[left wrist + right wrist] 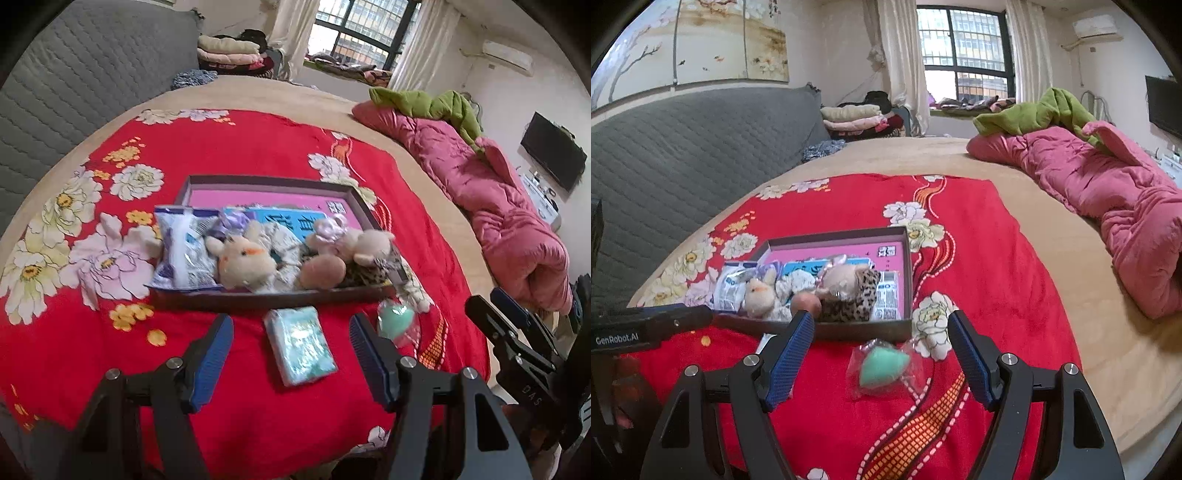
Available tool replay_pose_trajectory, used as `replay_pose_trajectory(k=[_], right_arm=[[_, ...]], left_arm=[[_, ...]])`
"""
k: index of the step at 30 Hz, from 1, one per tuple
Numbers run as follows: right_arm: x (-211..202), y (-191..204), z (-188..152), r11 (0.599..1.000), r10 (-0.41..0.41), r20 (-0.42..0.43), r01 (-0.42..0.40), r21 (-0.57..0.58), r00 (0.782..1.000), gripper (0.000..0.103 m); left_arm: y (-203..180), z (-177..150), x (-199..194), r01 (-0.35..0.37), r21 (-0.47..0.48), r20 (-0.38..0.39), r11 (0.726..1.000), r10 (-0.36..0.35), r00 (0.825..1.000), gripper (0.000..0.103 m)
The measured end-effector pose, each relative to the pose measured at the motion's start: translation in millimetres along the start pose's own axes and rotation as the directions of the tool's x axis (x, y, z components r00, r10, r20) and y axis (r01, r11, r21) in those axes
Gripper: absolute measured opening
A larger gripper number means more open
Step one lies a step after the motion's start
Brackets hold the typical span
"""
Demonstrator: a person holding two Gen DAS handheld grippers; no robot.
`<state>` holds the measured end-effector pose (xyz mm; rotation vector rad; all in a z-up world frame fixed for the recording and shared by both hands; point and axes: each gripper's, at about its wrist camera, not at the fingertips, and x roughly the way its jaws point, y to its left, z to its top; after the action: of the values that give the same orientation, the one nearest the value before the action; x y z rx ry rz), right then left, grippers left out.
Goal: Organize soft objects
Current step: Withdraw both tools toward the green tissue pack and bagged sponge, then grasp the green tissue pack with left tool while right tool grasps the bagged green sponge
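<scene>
Left wrist view first: the left gripper (291, 354) hangs with its jaws spread wide and nothing between the pads, and a green tissue pack (301, 345) lies on the red flowered blanket (258, 147) right in the gap, unclamped. At twelve o'clock from it sits the shallow box (266, 295), already loaded along its near side with a white plastic packet (181, 251), a cream plush toy (243, 262), a second plush toy (354, 243) and a brown ball (323, 271). At two o'clock of the pack lies a mint sponge (395, 319) in clear wrap, outside the box. Over to the right wrist view: the right gripper (881, 356) is just as wide and empty, framing that mint sponge (882, 365), with the box (864, 330) at twelve o'clock just beyond. So by my reading most of the sorting is done, with two pieces left on the blanket, one lined up for each hand.
</scene>
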<state>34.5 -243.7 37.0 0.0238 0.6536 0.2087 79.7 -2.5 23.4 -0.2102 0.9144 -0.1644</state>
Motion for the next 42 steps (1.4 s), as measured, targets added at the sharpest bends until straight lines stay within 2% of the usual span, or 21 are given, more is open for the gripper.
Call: replay_pose_trajectory(k=[7, 21, 32, 42], right_arm=[[14, -4, -13, 1.000, 0.002, -0.048, -0.001, 0.018, 0.999, 0.076], [58, -6, -35, 1.000, 0.024, -0.150, -0.021, 0.022, 0.988, 0.076], [93, -13, -41, 0.999, 0.034, -0.209, -0.026, 0.040, 0.977, 0.076], [123, -14, -44, 0.994, 0.091, -0.255, -0.071, 0.086, 0.963, 0.076]], left_arm=[[-10, -14, 20, 0.016, 0.015, -0.055, 1.000, -0.015, 0.998, 0.065], [3, -27, 75, 0.025, -0.053, -0.175, 0.998, -0.034, 0.984, 0.065], [0, -25, 114, -0.008, -0.049, -0.232, 0.999, -0.004, 0.973, 0.065], [0, -23, 125, -0.022, -0.030, -0.226, 0.999, 0.014, 0.974, 0.065]])
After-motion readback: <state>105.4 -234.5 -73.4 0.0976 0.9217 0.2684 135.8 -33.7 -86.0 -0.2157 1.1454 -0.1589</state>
